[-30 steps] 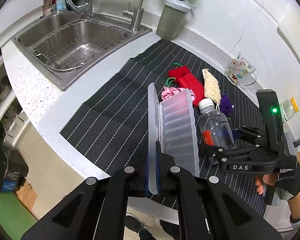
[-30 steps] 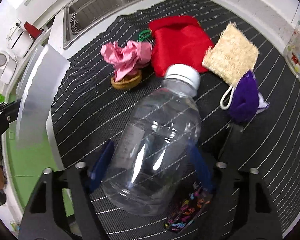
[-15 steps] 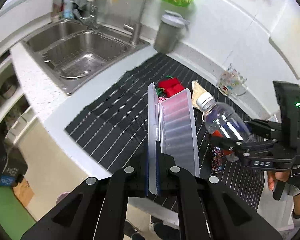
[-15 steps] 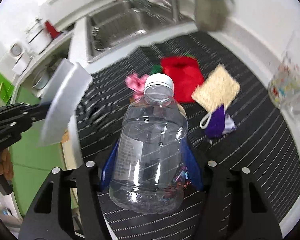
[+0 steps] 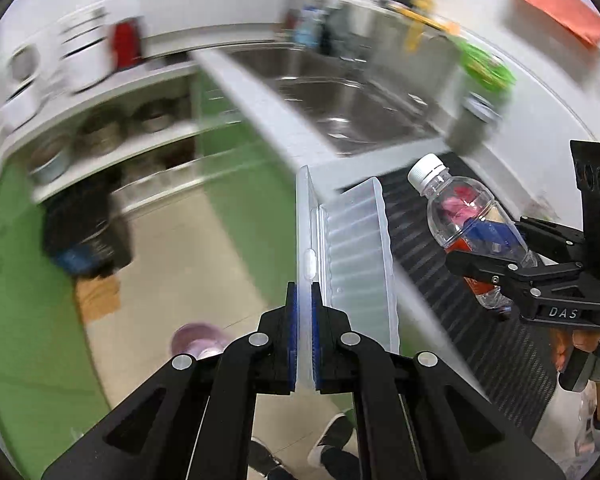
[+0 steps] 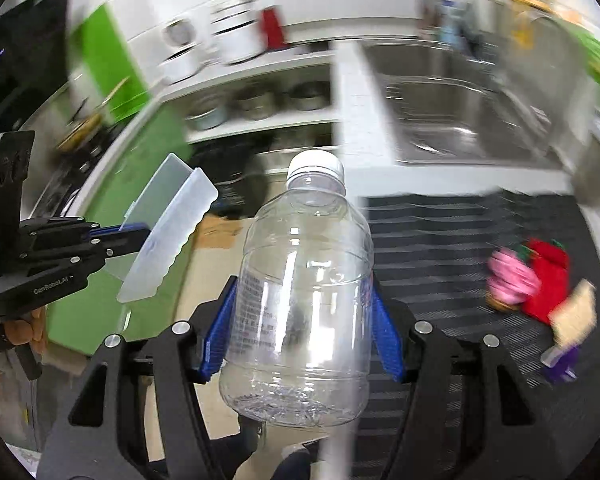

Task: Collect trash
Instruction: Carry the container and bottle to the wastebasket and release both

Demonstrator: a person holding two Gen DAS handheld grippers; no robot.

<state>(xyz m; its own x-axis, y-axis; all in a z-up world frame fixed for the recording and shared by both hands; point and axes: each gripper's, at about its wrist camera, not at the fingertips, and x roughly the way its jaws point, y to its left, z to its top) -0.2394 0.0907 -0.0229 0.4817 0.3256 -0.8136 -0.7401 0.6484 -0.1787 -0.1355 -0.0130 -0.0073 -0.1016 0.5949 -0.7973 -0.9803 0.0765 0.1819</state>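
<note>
My left gripper (image 5: 305, 344) is shut on a clear plastic clamshell container (image 5: 352, 256) and holds it in the air past the counter's edge, over the floor. It also shows in the right wrist view (image 6: 168, 232). My right gripper (image 6: 300, 332) is shut on an empty clear plastic bottle (image 6: 304, 288) with a white cap, lifted above the striped mat. In the left wrist view the bottle (image 5: 466, 220) and the right gripper (image 5: 500, 256) are at the right.
The black striped mat (image 6: 460, 240) on the counter holds a pink crumpled wad (image 6: 510, 276), a red cloth (image 6: 548, 280), a loofah pad (image 6: 574, 314) and a purple item (image 6: 560, 364). The steel sink (image 5: 340, 104) lies behind. A pinkish bin (image 5: 198, 340) and shelves (image 5: 112, 136) are below left.
Both grippers have swung left with their loads, away from the mat toward the counter's edge and the floor. The views are blurred by the motion.
</note>
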